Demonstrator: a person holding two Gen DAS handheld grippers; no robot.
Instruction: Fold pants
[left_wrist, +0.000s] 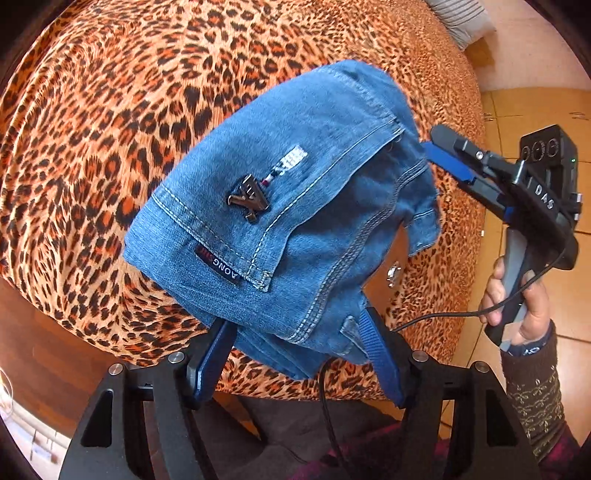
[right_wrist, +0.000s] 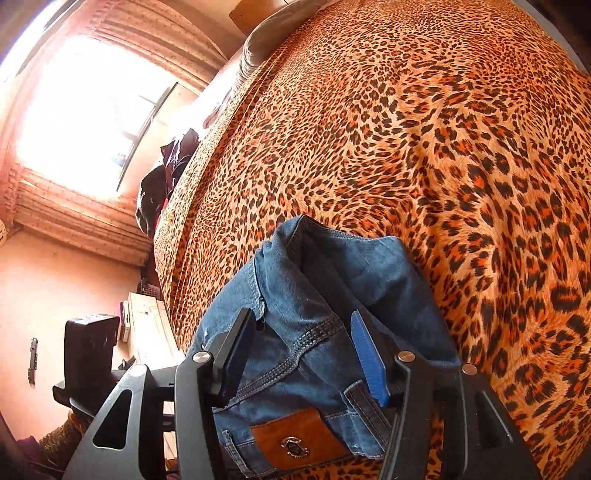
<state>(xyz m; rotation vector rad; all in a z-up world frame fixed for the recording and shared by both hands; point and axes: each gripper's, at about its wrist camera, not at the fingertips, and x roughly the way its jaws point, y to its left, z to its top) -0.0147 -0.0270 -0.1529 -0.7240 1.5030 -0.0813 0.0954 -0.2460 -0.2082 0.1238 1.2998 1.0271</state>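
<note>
Denim pants (left_wrist: 295, 206) — blue, folded into a thick bundle, lying near the edge of a bed under a leopard-print bedspread (left_wrist: 110, 129). Uppermost in the left wrist view: a back pocket with a metal emblem (left_wrist: 248, 199), a small white tag and a dark woven label along the pocket edge. In the right wrist view: waistband end with a brown leather patch (right_wrist: 295, 435) nearest the camera.

Left gripper (left_wrist: 295, 354) — at the near edge of the bundle, jaws fairly wide, layers of denim lying between them; whether the pads press the cloth cannot be told.

Right gripper (right_wrist: 306, 354) — jaws narrowed, with the waistband part of the pants between the blue-padded fingers; a firm pinch cannot be confirmed. Seen from the left wrist view, it reaches the far right side of the bundle, and a hand (left_wrist: 517, 295) in a patterned sleeve grips its handle.

Surroundings — pillow (right_wrist: 266, 37) at the head of the bed, bright curtained window (right_wrist: 81, 110), tiled floor (left_wrist: 535, 110).
</note>
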